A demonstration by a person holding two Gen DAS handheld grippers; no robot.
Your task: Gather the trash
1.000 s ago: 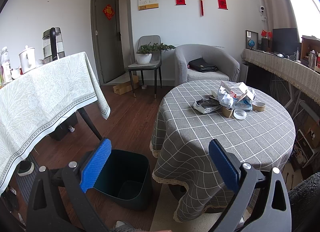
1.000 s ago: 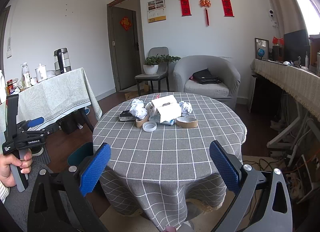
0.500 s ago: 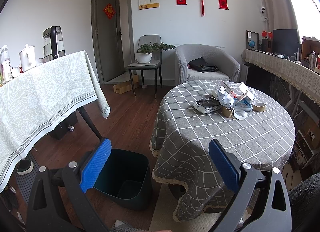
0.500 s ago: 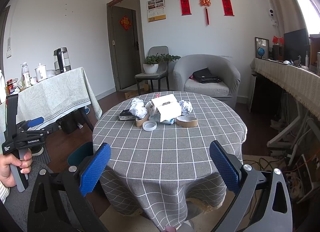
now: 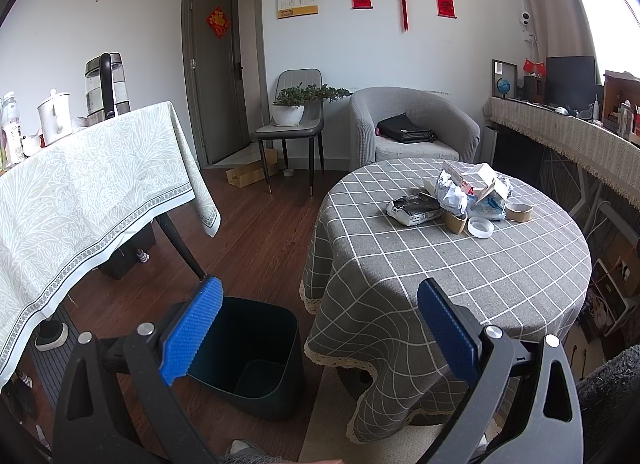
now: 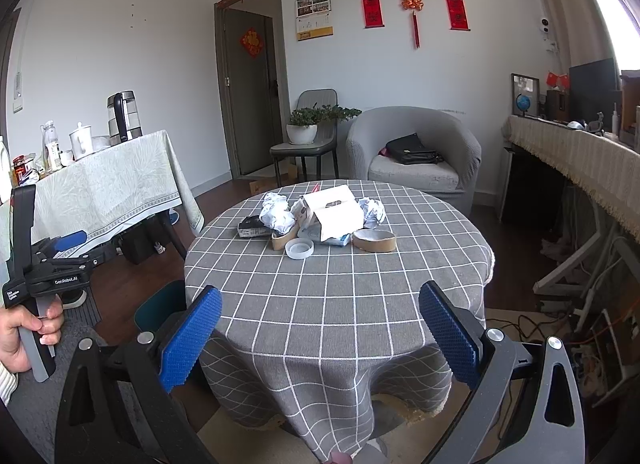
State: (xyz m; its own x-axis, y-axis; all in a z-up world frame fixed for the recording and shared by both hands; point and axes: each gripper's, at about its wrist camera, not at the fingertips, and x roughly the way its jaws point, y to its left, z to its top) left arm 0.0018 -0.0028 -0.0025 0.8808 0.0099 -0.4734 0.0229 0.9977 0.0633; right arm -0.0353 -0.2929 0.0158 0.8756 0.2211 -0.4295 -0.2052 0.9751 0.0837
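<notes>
Looking through the left wrist view, the left gripper (image 5: 316, 324) has its jaws wide apart and empty, the bin (image 5: 256, 360) sits on the floor at lower centre beside the tabletop (image 5: 460, 264), and the trash (image 5: 460, 200) lies in a heap at right of centre, all almost exactly as a second ago. From the right wrist view, the right gripper (image 6: 320, 332) is likewise spread wide and holds nothing, the trash (image 6: 316, 220) sits mid-frame well beyond it, and the scene has barely shifted, so collecting has probably not begun.
</notes>
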